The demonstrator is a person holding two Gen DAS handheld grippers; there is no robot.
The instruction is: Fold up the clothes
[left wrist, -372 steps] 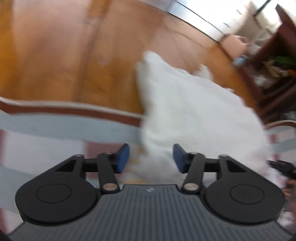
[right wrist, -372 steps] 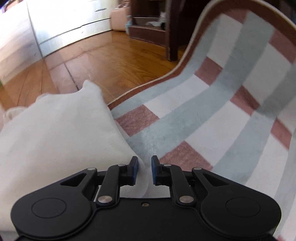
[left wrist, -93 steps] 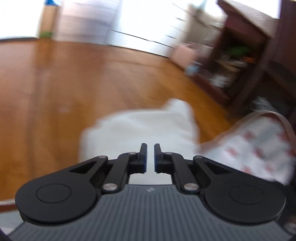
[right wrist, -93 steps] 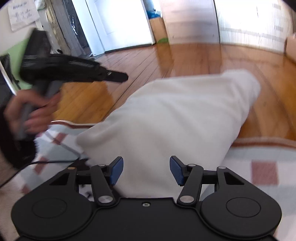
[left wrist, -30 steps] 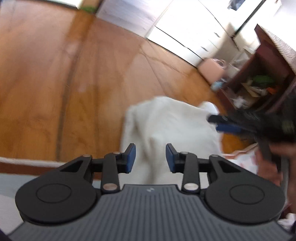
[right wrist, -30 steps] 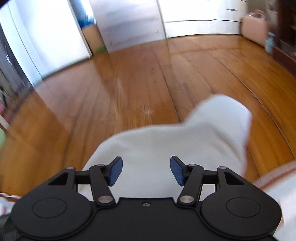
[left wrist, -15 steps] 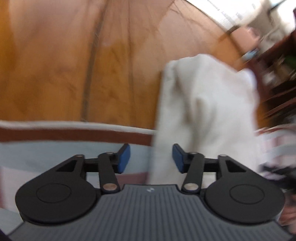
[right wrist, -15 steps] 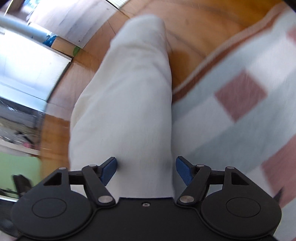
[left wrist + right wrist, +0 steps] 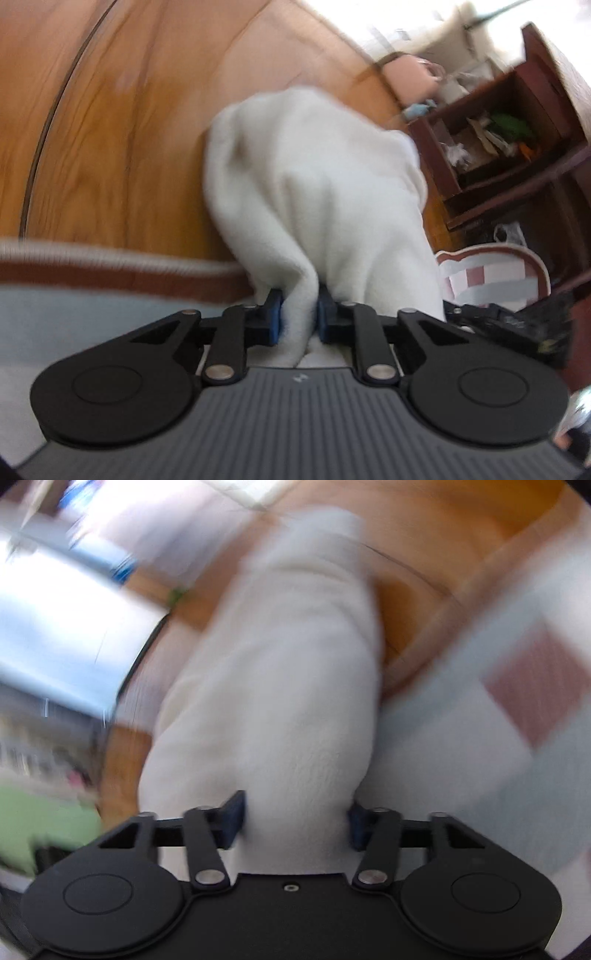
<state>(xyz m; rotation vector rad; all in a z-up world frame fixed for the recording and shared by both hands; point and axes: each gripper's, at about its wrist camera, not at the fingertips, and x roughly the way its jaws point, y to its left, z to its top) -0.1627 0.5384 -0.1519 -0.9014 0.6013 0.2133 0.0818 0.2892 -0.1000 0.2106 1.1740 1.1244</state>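
Both tools are working one white garment (image 9: 317, 192). Left tool (image 9: 298, 317) is pinching a ridge of the cloth, jaws nearly together with fabric bunched between the blue pads; half a second ago they were spread wide with nothing gripped. Right tool (image 9: 295, 818) is sitting wide apart, the garment's thick end filling the gap but not squeezed, much as it was half a second ago. Garment is stretching ahead of both tools, off the checked rug (image 9: 55, 317) onto the wooden floor (image 9: 110, 129). Judging: a fresh grab for lifting or turning a fold. Right view is blurring heavily.
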